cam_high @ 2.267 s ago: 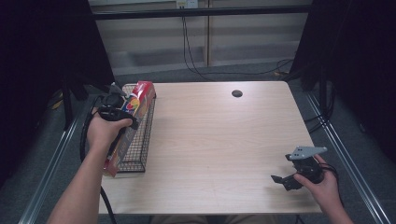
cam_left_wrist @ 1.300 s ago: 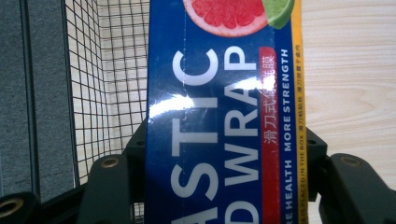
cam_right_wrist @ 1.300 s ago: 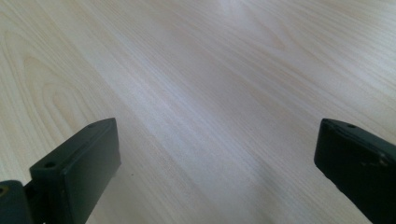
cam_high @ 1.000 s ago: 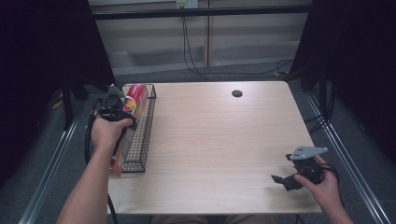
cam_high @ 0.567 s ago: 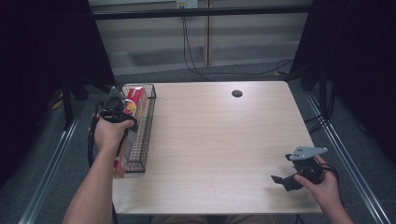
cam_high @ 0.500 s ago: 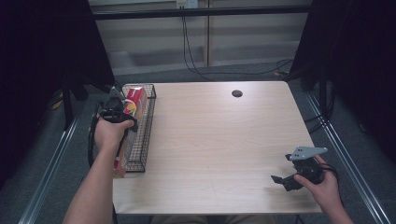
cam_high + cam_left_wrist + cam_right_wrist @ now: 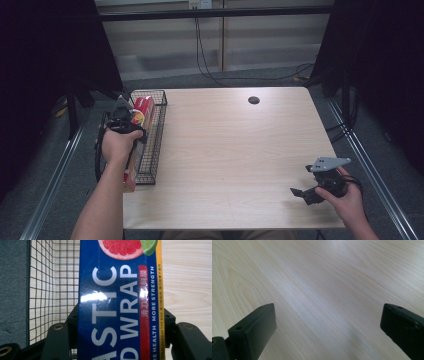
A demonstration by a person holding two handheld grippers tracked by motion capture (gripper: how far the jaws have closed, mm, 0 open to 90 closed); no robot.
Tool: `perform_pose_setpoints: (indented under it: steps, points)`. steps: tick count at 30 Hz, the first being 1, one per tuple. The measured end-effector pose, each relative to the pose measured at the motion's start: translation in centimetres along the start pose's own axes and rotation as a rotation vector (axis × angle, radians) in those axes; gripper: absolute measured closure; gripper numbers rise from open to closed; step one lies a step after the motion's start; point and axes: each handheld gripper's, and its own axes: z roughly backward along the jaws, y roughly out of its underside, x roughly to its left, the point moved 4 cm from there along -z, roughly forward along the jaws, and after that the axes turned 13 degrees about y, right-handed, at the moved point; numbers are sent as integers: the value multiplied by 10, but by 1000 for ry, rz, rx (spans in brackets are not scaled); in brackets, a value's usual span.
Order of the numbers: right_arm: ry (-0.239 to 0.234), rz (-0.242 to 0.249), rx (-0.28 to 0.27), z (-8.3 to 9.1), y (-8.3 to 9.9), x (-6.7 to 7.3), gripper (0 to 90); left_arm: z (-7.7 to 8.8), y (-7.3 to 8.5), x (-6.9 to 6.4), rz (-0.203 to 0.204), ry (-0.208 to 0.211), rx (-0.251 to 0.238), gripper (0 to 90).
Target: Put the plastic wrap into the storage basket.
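Blue cardboard with white "PLASTIC WRAP" lettering and a grapefruit picture: the wrap box (image 7: 117, 302) sits clamped between the jaws of the left gripper (image 7: 117, 340), over the wire basket (image 7: 156, 145). The basket stands at the table's (image 7: 235, 150) left edge, and the box's red end (image 7: 143, 107) lies at the basket's far end. Well apart from the basket, at the near right corner, the right gripper (image 7: 300, 192) rests low on the wood, jaws apart and empty.

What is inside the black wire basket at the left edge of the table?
A long plastic wrap box lies in the wire basket, and the left gripper is shut on it. The hand covers the box's middle, so that part stays hidden.
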Motion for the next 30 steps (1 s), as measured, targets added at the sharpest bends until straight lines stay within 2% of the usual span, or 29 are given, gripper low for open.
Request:
perform_pose_setpoints:
  steps: [1, 4, 5, 12, 13, 16, 17, 23, 25, 26, 30]
  points:
    - [1, 3, 0, 0, 0, 0, 0, -1, 0, -1, 18, 1, -4, 413]
    - [-1, 5, 2, 0, 0, 0, 0, -3, 1, -1, 11, -2, 7, 414]
    - [-1, 3, 3, 0, 0, 0, 0, -4, 1, -1, 24, 9, 6, 413]
    - [-2, 9, 5, -1, 0, 1, 0, -7, 1, -1, 18, 2, 12, 413]
    - [-1, 11, 2, -1, 0, 1, 0, -8, 2, -2, 40, 5, 9, 412]
    - [-2, 14, 1, -1, 0, 2, 0, -9, 2, 0, 26, -4, 16, 412]
    - [-2, 13, 1, -1, 0, 1, 0, -12, 3, -1, 49, 4, 18, 412]
    - [-1, 12, 4, -1, 0, 2, 0, -14, 3, 0, 59, 15, 21, 411]
    - [-4, 17, 2, -1, 0, 2, 0, -15, 3, 0, 47, 11, 26, 410]
    - [-4, 17, 2, -1, 0, 2, 0, -16, 4, -1, 64, 11, 20, 410]
    - [-4, 17, 8, -1, 0, 3, 0, -17, 4, -1, 76, 13, 28, 410]
